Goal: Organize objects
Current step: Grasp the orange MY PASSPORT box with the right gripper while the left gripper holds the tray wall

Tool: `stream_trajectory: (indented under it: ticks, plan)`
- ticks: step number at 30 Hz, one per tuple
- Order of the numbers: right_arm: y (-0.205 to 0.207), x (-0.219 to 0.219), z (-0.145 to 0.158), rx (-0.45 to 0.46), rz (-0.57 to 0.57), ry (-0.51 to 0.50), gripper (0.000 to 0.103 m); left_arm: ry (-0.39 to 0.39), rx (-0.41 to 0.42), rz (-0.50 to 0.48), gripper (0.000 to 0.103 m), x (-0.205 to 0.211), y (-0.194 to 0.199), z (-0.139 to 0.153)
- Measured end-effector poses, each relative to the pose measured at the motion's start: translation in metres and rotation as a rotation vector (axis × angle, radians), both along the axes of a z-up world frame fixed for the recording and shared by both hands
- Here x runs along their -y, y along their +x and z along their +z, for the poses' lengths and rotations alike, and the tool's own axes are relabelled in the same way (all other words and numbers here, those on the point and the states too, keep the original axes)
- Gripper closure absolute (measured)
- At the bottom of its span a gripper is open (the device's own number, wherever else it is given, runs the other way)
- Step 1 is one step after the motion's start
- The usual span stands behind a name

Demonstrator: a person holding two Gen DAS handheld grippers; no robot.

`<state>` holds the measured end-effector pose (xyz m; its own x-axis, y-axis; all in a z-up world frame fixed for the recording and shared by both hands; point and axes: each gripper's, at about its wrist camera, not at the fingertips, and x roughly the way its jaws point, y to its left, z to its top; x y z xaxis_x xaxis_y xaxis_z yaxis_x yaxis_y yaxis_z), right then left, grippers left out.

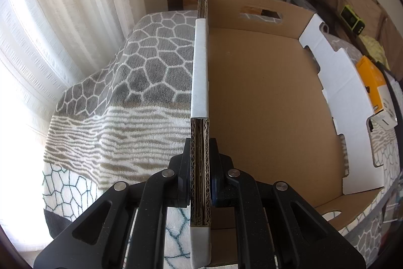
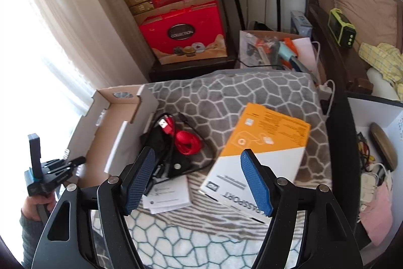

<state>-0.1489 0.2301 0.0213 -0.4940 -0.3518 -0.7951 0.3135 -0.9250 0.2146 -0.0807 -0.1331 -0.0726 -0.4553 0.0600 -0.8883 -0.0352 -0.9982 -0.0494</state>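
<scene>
Cardboard tray (image 2: pixel 100 122) left on the blanket (image 2: pixel 226 92), cables (image 2: pixel 176 138) beside it, box (image 2: pixel 259 150) right

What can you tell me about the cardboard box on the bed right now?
The cardboard box is an open, shallow corrugated tray, brown inside and white outside, with handle cutouts in its end walls and nothing visible inside. It rests on the patterned blanket. The left tongs are shut on its near side wall; cables lie just outside it.
</scene>
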Motion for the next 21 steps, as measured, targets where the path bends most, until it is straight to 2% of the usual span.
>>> stream_trajectory:
  ticks: [6, 13, 18, 21]
  plan:
    - [-0.008, -0.039, -0.027, 0.049, -0.113, 0.053, 0.026, 0.000, -0.004, 0.003, 0.093, 0.000, 0.000, 0.000]
    - [-0.021, -0.071, -0.064, 0.140, -0.196, 0.017, 0.026, -0.005, -0.003, -0.002, 0.093, 0.000, 0.001, 0.000]
    - [-0.035, -0.072, -0.085, 0.235, -0.152, -0.134, 0.024, -0.025, -0.021, -0.020, 0.093, -0.002, 0.002, -0.001]
    - [-0.038, -0.055, -0.085, 0.228, -0.092, -0.104, 0.019, -0.024, -0.022, -0.025, 0.093, -0.001, 0.002, -0.002]
